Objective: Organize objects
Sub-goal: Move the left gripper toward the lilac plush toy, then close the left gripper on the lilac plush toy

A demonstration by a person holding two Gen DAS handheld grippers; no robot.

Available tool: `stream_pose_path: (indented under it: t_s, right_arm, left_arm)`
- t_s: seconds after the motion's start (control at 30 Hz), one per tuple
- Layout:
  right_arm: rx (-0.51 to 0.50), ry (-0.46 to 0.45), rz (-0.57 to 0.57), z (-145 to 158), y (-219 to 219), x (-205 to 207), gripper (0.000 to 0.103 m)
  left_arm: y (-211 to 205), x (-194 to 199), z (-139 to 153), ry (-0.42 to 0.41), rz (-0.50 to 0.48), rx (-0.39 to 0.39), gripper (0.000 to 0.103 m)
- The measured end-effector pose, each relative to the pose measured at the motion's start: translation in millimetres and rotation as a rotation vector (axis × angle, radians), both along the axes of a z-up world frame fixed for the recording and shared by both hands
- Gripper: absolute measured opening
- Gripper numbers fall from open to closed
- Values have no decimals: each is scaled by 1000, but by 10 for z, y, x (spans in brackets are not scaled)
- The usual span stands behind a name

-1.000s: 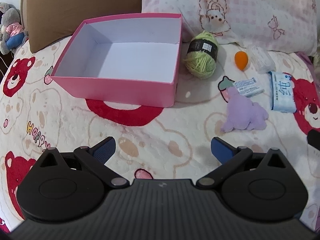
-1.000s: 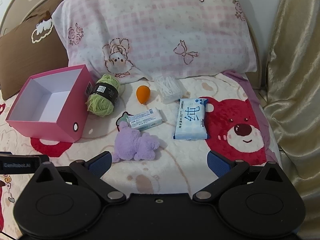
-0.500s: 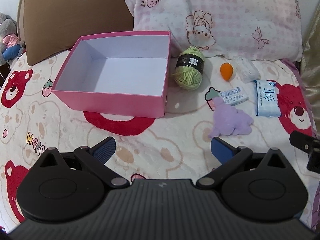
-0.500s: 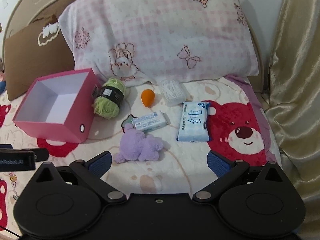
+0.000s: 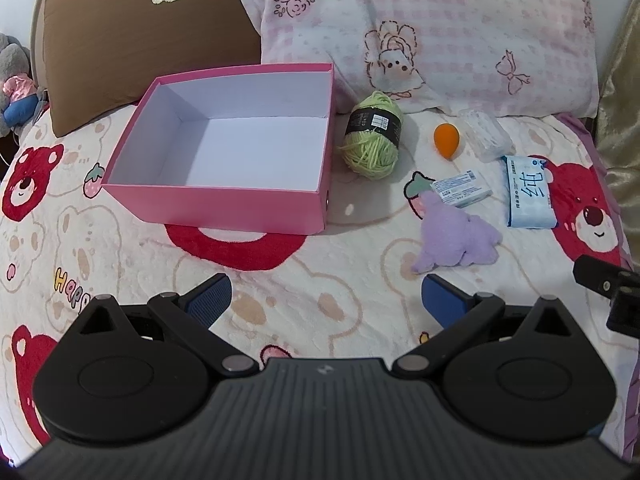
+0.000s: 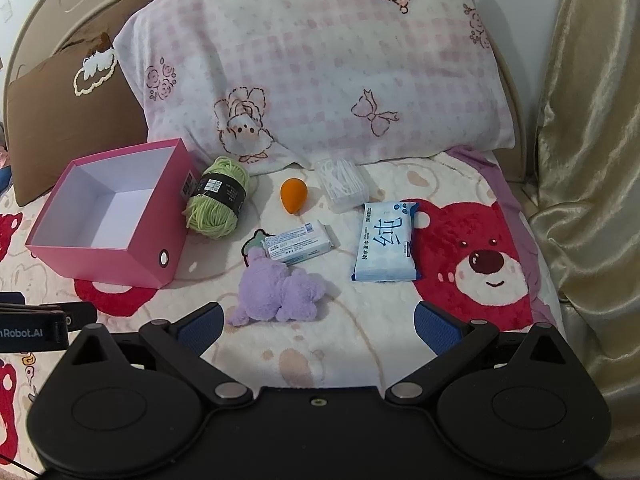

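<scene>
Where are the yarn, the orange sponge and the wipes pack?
yarn [image 6: 218, 202]: right wrist view, on its black label band.
orange sponge [image 6: 293, 195]: right wrist view, middle of its body.
wipes pack [image 6: 386, 242]: right wrist view, on the printed front.

Soft, even indoor light fills both views; shadows beside the pink box are faint. Fisheye bending curves the edges, with dark corners.

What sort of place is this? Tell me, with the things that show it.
Most likely a bedroom, on a bed: a pink checked pillow leans on a curved headboard, and a bear-print fleece blanket covers the surface under the pink box.
</scene>
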State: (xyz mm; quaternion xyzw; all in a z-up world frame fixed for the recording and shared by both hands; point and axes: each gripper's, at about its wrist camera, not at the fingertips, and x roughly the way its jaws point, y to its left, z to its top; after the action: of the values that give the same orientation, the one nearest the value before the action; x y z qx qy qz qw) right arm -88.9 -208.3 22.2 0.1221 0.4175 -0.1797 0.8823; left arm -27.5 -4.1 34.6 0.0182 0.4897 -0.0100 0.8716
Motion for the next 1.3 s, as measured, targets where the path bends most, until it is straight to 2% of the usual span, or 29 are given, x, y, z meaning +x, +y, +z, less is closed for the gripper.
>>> stream_pose_path:
  t_s: [0.33, 0.53, 0.7, 0.8, 0.93, 1.07, 1.2, 1.3]
  right_arm:
    - [-1, -18, 9, 50, 39, -86, 103]
    - [-1, -39, 66, 59, 92, -120, 103]
    - [33, -105, 140, -115, 83, -79, 103]
    - [1, -148, 203, -266, 129, -39, 103]
    - [-30, -159, 256, -503, 162, 86, 102]
    - [56, -197, 226, -765, 38, 196, 102]
    - [174, -275, 192, -986, -110, 238, 102]
    - [230, -261, 150, -1166, -189, 317, 102]
  left_arm:
    - [38, -19, 48, 3, -5, -31, 101]
    - [34, -7, 39, -11, -16, -45, 101]
    - [-8, 84, -163, -18, -4, -101, 100]
    - [-57, 116, -291, -44, 5, -108, 99]
    - [-129, 188, -457, -92, 3, -114, 99]
    - [-269, 308, -636, -122, -44, -102, 99]
    - [-392, 407, -775, -129, -95, -141, 99]
    - [-461, 491, -855, -143, -123, -158, 98]
